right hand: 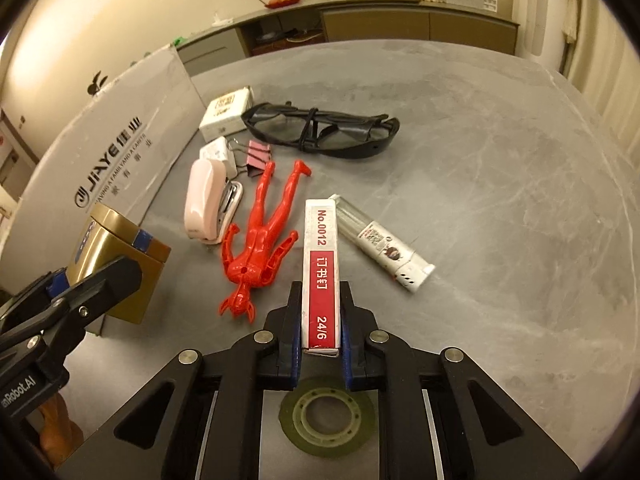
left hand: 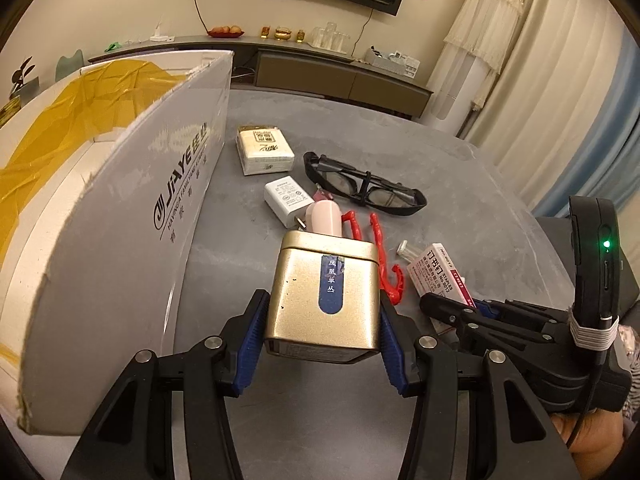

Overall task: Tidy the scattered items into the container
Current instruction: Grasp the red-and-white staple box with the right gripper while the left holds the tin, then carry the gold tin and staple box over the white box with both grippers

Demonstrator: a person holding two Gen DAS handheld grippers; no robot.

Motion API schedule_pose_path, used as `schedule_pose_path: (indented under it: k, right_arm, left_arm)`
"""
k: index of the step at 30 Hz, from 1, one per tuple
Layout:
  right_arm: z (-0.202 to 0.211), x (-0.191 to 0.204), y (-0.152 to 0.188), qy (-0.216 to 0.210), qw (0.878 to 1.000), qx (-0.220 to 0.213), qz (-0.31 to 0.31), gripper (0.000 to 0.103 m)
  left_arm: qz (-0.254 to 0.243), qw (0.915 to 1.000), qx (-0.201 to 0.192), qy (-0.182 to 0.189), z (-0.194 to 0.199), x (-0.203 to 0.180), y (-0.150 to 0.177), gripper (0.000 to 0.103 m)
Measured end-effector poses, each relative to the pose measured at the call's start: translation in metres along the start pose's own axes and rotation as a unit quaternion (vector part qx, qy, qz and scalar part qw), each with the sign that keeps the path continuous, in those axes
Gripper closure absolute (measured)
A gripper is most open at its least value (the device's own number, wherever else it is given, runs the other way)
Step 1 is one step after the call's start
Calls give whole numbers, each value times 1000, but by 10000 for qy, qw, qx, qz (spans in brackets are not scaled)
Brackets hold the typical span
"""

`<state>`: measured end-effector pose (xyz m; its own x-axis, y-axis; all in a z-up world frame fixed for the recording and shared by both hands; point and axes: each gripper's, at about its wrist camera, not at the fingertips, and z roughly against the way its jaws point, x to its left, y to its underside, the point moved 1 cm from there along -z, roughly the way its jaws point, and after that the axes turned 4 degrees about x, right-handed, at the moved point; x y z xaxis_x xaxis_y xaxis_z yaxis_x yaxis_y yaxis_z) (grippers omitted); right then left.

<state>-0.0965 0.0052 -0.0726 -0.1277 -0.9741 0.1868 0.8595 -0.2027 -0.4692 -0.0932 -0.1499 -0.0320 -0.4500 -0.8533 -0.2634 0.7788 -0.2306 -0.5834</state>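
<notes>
Container: white cardboard box (left hand: 120,200) stood at far left on the grey table (left hand: 460,184), open top, yellow tape lining inside; printed side wall faced the items.
Left gripper: left gripper (left hand: 324,336) jaws set moderately wide, blue pads pressed against both sides of the gold tin (left hand: 324,292); tin was clamped, just beside the box wall. In the right wrist view the tin (right hand: 116,264) sat at the left edge with the finger across its front.
Tin lift: couldn't tell if it was off the table or resting on it.
Behind tin: white charger (left hand: 286,198), pink stapler (right hand: 208,204) and pink binder clip (right hand: 259,158), bunched close together; white carton (left hand: 264,150) farther back near the box.
Centre: red plastic figure (right hand: 260,244) lay flat, head toward the camera, between stapler and staple box.
Back centre: black glasses (right hand: 324,130) lay past the figure's feet, beside the white carton.
Right gripper: right gripper (right hand: 320,320) jaws narrow, pads gripping the near end of the red-and-white staple box (right hand: 320,264); box pointed away along the fingers.
Right of staple box: clear-and-white tube (right hand: 380,240) lay on the table, its far end touching the box.
Under right gripper: roll of tape (right hand: 326,416), flat on the table.
</notes>
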Motion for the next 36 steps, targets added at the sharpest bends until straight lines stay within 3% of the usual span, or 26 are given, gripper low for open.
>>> schedule_pose_path:
  k: [11, 23, 36]
  right_arm:
    - [31, 16, 9, -391, 9986, -237, 266, 87]
    - [70, 50, 21, -320, 9910, -930, 913, 87]
    - [91, 101, 22, -445, 9851, -1180, 1169, 87]
  left_arm:
    - [-63, 9997, -201, 118, 20, -1, -3, 50]
    - [35, 9974, -700, 143, 68, 12, -7, 50]
    - [427, 9923, -1143, 223, 116, 50, -11, 50]
